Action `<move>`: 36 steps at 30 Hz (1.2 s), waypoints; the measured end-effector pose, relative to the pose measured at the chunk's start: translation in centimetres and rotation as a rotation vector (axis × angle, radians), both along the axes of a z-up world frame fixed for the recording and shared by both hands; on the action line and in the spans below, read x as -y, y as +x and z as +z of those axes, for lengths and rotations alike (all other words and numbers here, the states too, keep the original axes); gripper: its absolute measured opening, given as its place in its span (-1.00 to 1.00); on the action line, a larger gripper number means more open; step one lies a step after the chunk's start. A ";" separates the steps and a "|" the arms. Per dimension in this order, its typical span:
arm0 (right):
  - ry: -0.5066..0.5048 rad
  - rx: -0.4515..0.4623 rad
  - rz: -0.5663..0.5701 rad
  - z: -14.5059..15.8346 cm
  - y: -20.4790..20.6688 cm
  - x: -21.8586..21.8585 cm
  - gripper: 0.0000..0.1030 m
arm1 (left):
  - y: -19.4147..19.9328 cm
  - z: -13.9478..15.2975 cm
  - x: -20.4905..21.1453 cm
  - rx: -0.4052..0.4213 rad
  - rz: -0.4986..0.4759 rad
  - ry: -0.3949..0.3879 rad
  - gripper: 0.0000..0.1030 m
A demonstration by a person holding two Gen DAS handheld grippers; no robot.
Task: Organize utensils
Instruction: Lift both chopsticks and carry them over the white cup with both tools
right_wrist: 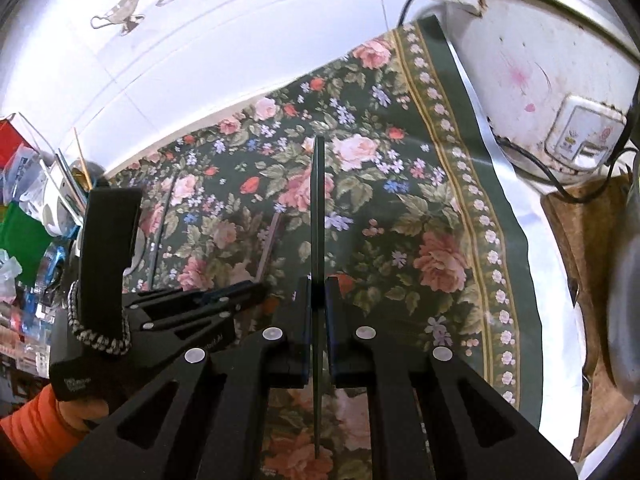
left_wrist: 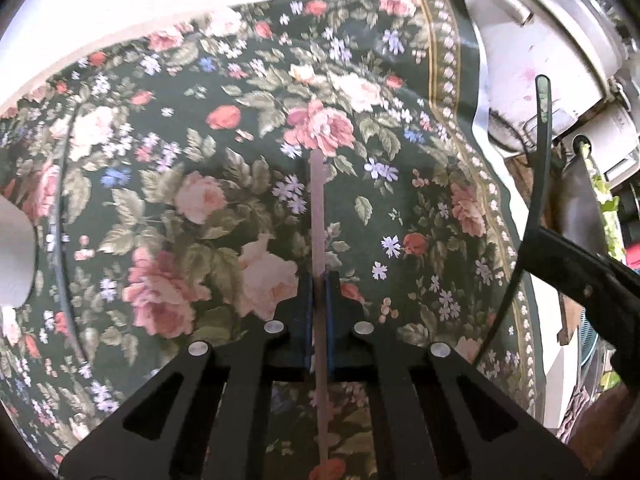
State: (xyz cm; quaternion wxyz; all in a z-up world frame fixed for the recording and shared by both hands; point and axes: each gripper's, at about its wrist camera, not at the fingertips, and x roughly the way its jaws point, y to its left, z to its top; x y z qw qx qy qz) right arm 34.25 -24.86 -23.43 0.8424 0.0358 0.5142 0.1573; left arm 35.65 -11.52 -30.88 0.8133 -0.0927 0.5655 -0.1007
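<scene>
Evidently each gripper is already carrying a utensil above the floral tablecloth [left_wrist: 168,184]. The left gripper [left_wrist: 319,292] has its blue pads pressed together on a thin, pale metal utensil [left_wrist: 319,216], seen edge-on, which runs forward between the fingers and also trails back under the camera. The right gripper [right_wrist: 319,296] is likewise pinched on a dark, flat utensil [right_wrist: 318,208], also edge-on, its tip reaching out over the roses; in the left view that same dark piece shows as a long, gently curved strip [left_wrist: 538,168] at the right. Which end of either is the handle cannot be told. Both look slim, rigid and light, so weight should not be the trouble; the likelier trouble is a smooth, narrow shank pivoting or sliding between the pads, since each is held partway along with length overhanging both sides. A hold near the balance point, flat faces against the pads, seems the soundest grip. The metal one will probably be slicker than the dark one. A white rice cooker [right_wrist: 540,80] stands at the cloth's far right edge, near enough to catch a swinging tip
</scene>
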 end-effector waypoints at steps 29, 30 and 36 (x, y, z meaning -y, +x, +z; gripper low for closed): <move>0.094 0.259 0.148 10.3 -2.1 -14.1 -0.88 | -7.2 19.0 -18.8 0.555 0.297 0.039 -0.93; 0.099 0.269 0.156 10.7 -2.1 -14.7 -0.88 | -7.3 19.5 -19.5 0.572 0.311 0.046 -0.93; 0.126 0.307 0.194 12.3 -2.1 -17.9 -0.88 | -7.2 21.3 -22.9 0.659 0.378 0.086 -0.93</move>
